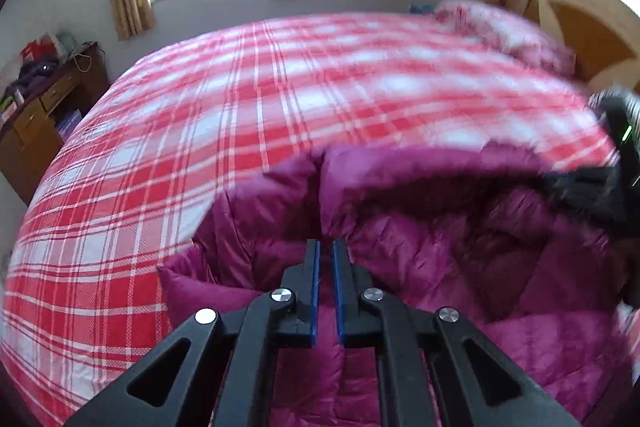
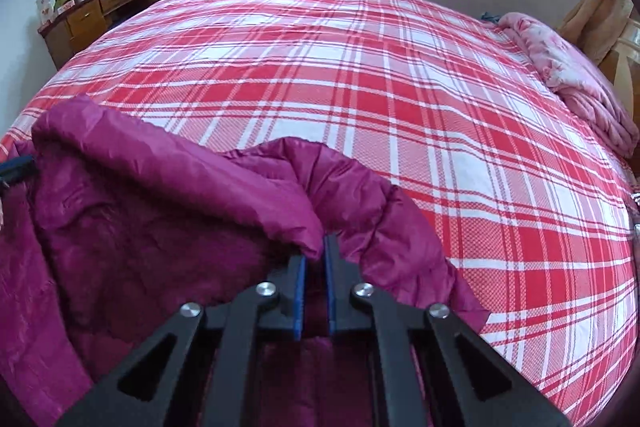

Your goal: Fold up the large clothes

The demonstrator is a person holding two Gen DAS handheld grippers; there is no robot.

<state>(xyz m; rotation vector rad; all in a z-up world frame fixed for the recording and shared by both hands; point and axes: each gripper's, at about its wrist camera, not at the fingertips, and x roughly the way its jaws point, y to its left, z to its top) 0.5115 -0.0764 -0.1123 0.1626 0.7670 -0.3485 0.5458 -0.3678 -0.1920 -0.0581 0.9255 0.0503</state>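
Observation:
A magenta padded coat point(image 1: 440, 259) lies bunched at the near edge of a bed with a red and white plaid sheet point(image 1: 240, 107). My left gripper point(image 1: 326, 245) is shut, and a raised fold of the coat's edge is pinched at the tips of its blue pads. In the right wrist view the coat point(image 2: 140, 207) spreads to the left, its lining facing up. There my right gripper point(image 2: 316, 247) is shut on a lifted fold of the coat's hem. The other gripper's black body point(image 1: 618, 147) shows blurred at the far right of the left wrist view.
The plaid sheet point(image 2: 360, 87) stretches wide beyond the coat. A folded pink floral quilt point(image 2: 576, 87) lies at the bed's right end by a wooden headboard point(image 1: 592, 27). A cluttered wooden desk point(image 2: 100, 15) stands far left under a curtained window.

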